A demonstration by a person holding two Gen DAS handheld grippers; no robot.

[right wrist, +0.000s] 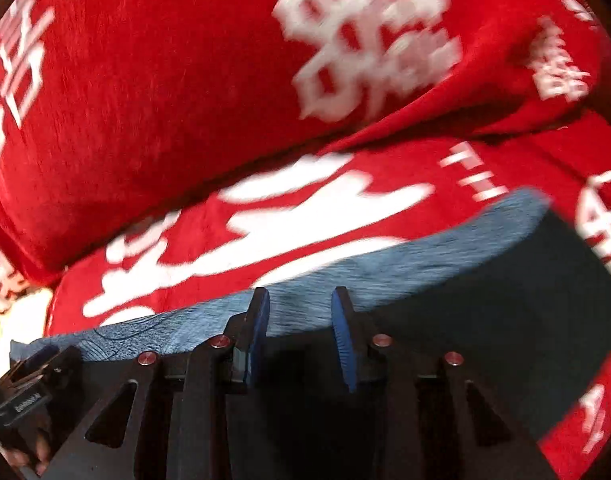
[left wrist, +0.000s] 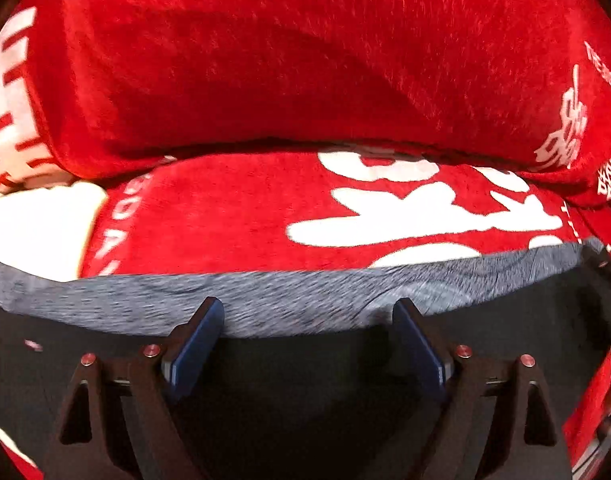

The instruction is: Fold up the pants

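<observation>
Two grippers at the edge of one pair of dark pants with a heathered grey band, lying on a red plush blanket with white printed characters.

The left gripper (left wrist: 307, 316) stands spread wide, its two blue-padded fingers (left wrist: 199, 340) above the grey band of the pants (left wrist: 265, 300), gripping nothing. The right gripper (right wrist: 301, 312) is likewise released, with a narrower gap between its two blue pads (right wrist: 341, 344) over the same pants (right wrist: 385, 276). One red blanket (left wrist: 305, 80) lies beneath and bunches up behind the garment in both views (right wrist: 145, 100). Both views are motion-blurred.
</observation>
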